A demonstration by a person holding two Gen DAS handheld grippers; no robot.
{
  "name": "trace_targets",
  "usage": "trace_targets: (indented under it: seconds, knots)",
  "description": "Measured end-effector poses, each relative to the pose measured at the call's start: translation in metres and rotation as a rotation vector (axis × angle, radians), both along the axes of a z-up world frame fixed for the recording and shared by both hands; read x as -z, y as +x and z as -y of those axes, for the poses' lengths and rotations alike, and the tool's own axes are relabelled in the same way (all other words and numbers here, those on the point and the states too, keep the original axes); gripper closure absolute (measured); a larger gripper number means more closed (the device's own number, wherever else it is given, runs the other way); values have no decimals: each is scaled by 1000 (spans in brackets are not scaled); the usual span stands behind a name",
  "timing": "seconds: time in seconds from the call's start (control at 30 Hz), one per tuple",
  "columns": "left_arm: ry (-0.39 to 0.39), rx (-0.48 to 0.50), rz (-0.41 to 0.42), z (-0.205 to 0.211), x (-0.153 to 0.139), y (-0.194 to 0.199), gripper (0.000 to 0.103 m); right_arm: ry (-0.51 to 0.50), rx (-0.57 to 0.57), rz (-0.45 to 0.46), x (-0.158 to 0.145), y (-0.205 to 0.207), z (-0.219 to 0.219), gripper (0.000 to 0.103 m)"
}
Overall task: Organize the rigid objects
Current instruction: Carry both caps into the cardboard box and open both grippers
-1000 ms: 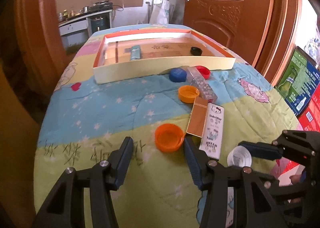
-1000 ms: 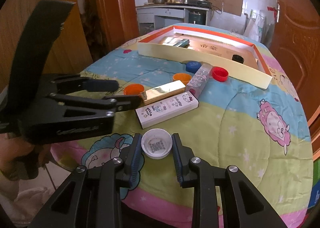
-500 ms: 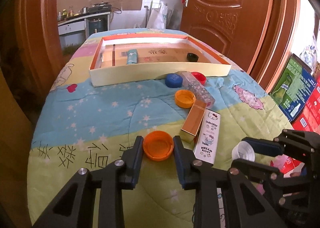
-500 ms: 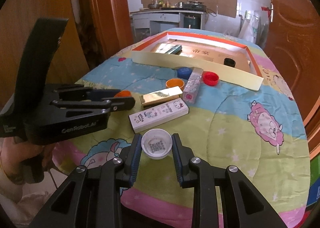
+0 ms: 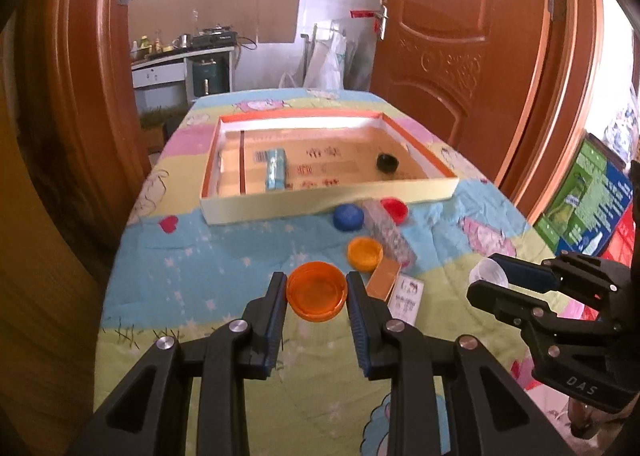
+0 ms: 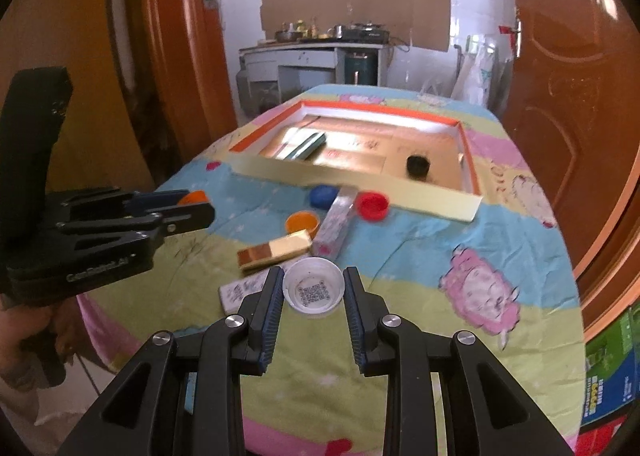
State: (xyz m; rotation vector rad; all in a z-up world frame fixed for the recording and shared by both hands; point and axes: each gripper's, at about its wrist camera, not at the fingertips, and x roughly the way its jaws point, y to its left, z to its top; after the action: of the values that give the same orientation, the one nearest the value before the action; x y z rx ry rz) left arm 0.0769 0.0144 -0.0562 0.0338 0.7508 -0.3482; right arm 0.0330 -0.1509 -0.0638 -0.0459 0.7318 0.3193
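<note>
My left gripper [image 5: 317, 298] is shut on a large orange cap [image 5: 316, 296] and holds it above the quilt. My right gripper [image 6: 313, 292] is shut on a white cap [image 6: 313, 292], also lifted; it shows at the right of the left wrist view [image 5: 489, 273]. The left gripper shows at the left of the right wrist view [image 6: 188, 201]. Ahead stands a shallow box [image 5: 328, 201] with an orange rim, holding a teal packet [image 5: 276, 169] and a black cap [image 5: 387, 163].
On the quilt before the box lie a blue cap [image 5: 349, 216], a red cap [image 5: 394, 209], a small orange cap [image 5: 365, 253], a clear patterned box [image 5: 388, 234], a gold box [image 6: 276, 250] and a white Hello Kitty box [image 5: 407, 296]. Wooden doors flank the table.
Both grippers have risen and moved forward with their caps. The left gripper closed on the large orange cap and lifted it off the quilt.
</note>
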Motion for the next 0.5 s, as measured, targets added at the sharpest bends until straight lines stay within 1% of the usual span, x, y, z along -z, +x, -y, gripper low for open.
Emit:
trace_targets:
  seconds: [0.27,0.5]
  knots:
    - [-23,-19,31,12,-19,17,73,1,54,55,-21,19,10,73]
    - [-45,-37,62,21,-36,37,73,23,74,70,-31,36,15,73]
